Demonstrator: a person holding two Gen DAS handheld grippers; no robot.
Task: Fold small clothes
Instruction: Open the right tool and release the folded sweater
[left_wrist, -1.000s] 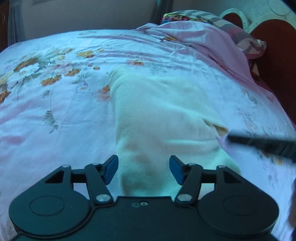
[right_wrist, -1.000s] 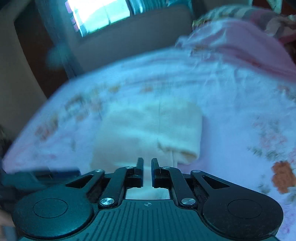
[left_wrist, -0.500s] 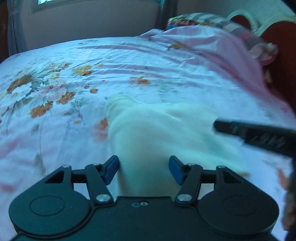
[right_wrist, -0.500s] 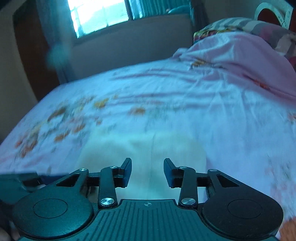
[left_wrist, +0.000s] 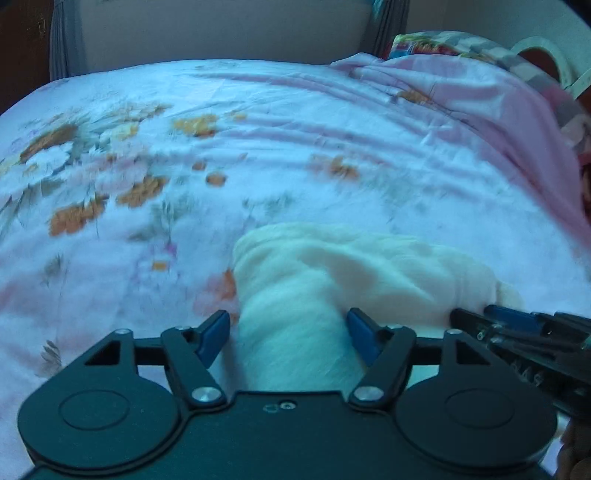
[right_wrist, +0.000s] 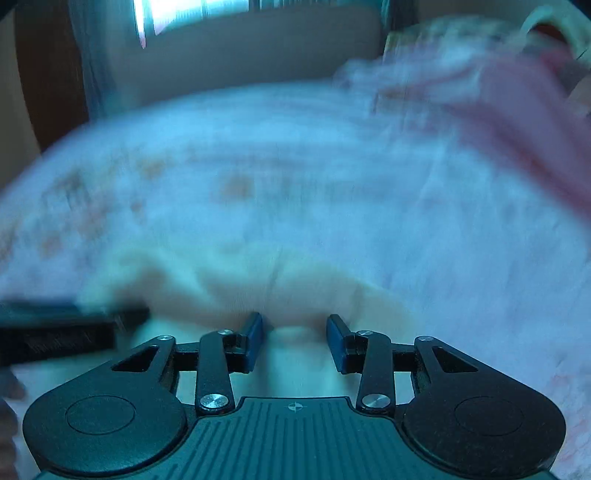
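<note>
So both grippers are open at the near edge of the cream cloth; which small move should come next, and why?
Probably close the left gripper on the cream garment: its fabric already lies between the open fingers. The right gripper is open too, but its view is blurred.

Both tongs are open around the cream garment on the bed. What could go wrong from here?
1. The cream garment looks bunched; closing now may pinch extra layers or the floral bedsheet beneath.
2. The right tongs sit close beside the left tongs, so they could collide.
3. The right wrist view is motion-blurred, making aim uncertain.
</note>
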